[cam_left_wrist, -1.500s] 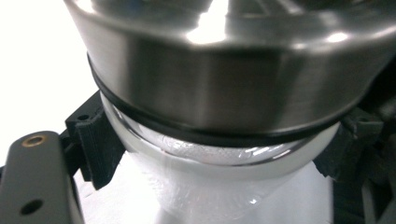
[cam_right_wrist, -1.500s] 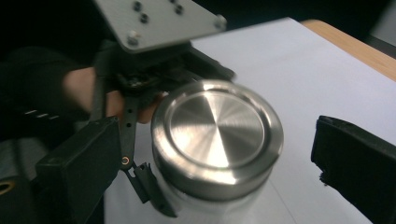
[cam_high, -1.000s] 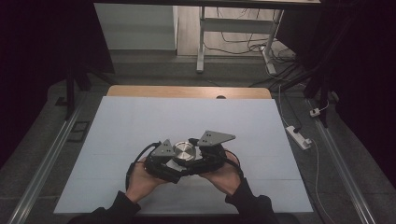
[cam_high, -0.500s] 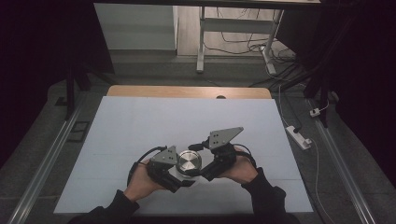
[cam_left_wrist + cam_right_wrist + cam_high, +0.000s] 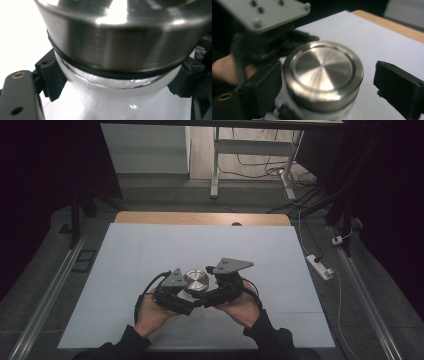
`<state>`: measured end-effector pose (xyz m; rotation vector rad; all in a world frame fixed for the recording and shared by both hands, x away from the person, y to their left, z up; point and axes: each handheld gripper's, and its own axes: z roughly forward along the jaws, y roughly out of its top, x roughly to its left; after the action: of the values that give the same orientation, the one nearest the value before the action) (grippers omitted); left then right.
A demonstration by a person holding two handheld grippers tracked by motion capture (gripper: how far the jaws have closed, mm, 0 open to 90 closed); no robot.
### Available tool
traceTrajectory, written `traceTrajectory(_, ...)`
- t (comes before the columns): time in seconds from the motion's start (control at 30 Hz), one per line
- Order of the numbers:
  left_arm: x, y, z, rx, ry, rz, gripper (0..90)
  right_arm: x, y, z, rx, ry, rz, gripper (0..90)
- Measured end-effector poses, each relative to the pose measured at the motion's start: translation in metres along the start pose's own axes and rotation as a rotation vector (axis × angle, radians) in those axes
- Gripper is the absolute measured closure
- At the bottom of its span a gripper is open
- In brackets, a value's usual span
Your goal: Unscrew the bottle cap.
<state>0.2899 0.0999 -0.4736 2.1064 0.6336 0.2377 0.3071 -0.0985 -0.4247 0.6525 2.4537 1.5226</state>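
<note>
The left gripper (image 5: 181,292) clamps the glass jar (image 5: 120,95) low on the white table (image 5: 150,250), so the right gripper (image 5: 212,287), jaws wide around the metal lid (image 5: 323,72), should probably close squarely before twisting.

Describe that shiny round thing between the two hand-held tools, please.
It is a jar standing upright on the white table, near the person's edge. Its brushed metal lid sits on a dark sealing ring above a clear, glass-like body. The left gripper clamps the body under the lid; the right gripper straddles the lid, one jaw apart.
</note>
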Motion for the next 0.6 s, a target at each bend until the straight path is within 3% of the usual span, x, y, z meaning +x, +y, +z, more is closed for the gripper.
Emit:
traceTrajectory(0.1,-0.003,0.002,0.001,0.005,-0.005,0.011,16.1,0.005,-0.001,0.000,-0.025,-0.003,-0.021,19.2)
traceTrajectory(0.17,-0.003,0.002,0.001,0.004,-0.018,0.015,16.1,0.007,0.000,-0.001,-0.021,-0.006,-0.039,19.6)
traceTrajectory(0.27,-0.002,0.003,-0.001,0.002,-0.060,0.034,16.0,0.004,0.002,-0.004,-0.008,0.035,-0.048,19.8)
traceTrajectory(0.37,0.000,0.002,-0.003,-0.002,-0.137,0.063,16.1,-0.001,0.003,-0.007,-0.003,0.122,-0.085,19.8)
traceTrajectory(0.5,-0.003,0.003,-0.003,-0.027,-0.244,0.098,16.0,-0.015,0.003,-0.013,-0.002,0.312,-0.127,19.8)
traceTrajectory(0.53,-0.004,0.003,-0.003,-0.032,-0.262,0.103,16.1,-0.018,0.003,-0.014,-0.007,0.356,-0.130,19.8)
traceTrajectory(0.6,-0.006,0.004,-0.002,-0.032,-0.258,0.105,16.1,-0.022,0.002,-0.016,-0.002,0.409,-0.125,19.4)
